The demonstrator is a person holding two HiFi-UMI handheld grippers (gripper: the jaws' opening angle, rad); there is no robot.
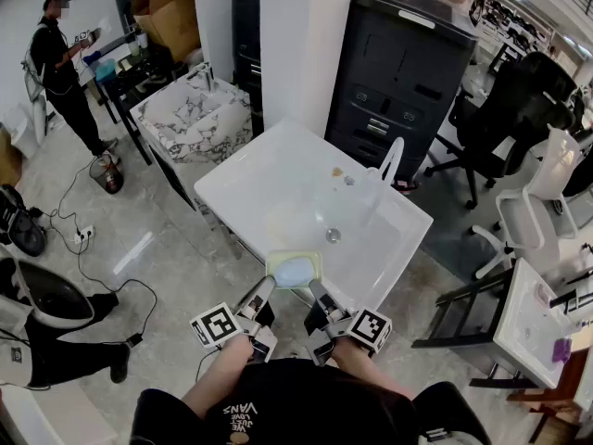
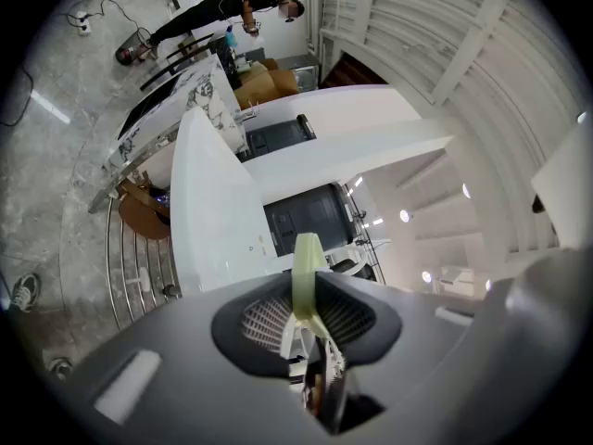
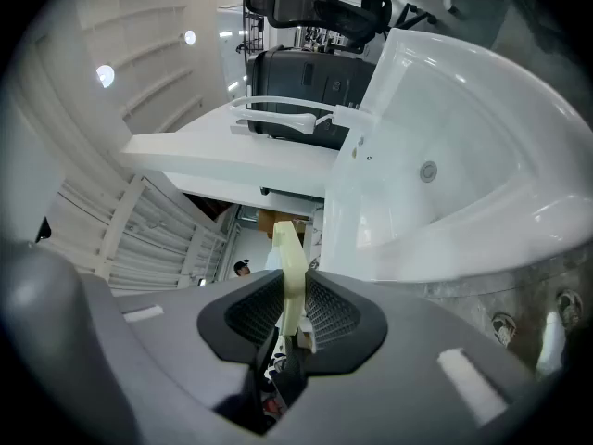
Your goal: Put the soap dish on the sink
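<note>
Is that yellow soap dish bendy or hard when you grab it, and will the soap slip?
Probably hard: the soap dish shows a straight rim where the fingers pinch it. Likely light, since two edge pinches carry it. The blue soap just rests inside, so tilting might slide it.

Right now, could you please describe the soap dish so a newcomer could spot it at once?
Start at the large white sink. At its near edge, the left hand-held gripper and right hand-held gripper pinch the soap dish. It is the only pale yellow-green thing there, holding light blue soap.
</note>
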